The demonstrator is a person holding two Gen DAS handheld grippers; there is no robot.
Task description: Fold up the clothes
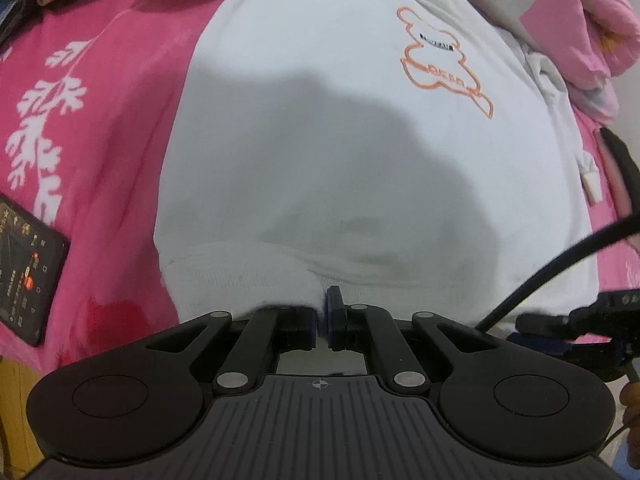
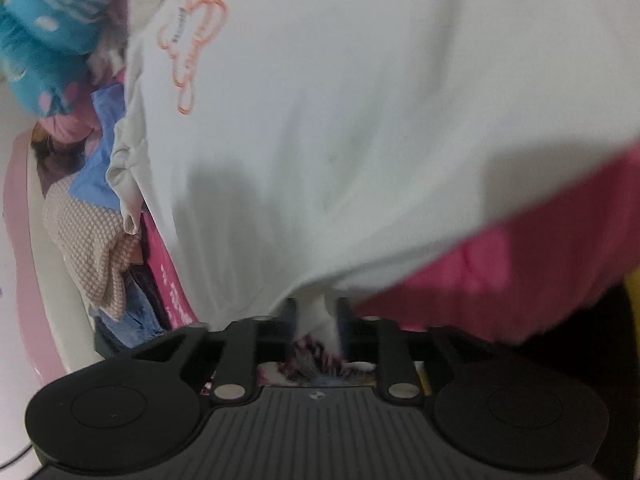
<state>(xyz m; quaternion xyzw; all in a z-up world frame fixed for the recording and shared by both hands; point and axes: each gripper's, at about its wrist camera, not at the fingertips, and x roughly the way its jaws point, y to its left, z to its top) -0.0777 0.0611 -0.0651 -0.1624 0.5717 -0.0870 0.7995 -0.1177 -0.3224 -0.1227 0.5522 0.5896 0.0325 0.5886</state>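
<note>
in the left wrist view, at the far left edge, a dark smartphone with a lit screen (image 1: 30, 270) lies on the pink bedsheet with white leaf print (image 1: 96, 128). spread over the middle of that sheet is the white sweatshirt with an orange bear outline on the chest (image 1: 340, 152), its ribbed hem nearest the camera. the left gripper (image 1: 322, 316) has its jaws pressed together on that ribbed hem, a thin fold of white cloth pinched between them. to the right a black cable (image 1: 560, 264) crosses the garment's edge, and a pink quilt (image 1: 588, 28) bunches up at the far right.

the right wrist view shows what the other cannot: at the left, a heap of other clothes, a blue garment with white stripes (image 2: 44, 40) far off and a beige checked cloth (image 2: 88, 236) nearer. the same white sweatshirt (image 2: 360, 120) fills the centre, blurred. the right gripper (image 2: 316, 320) has its jaws parted, with a fold of white fabric hanging between them; whether the pads press on it cannot be told.
</note>
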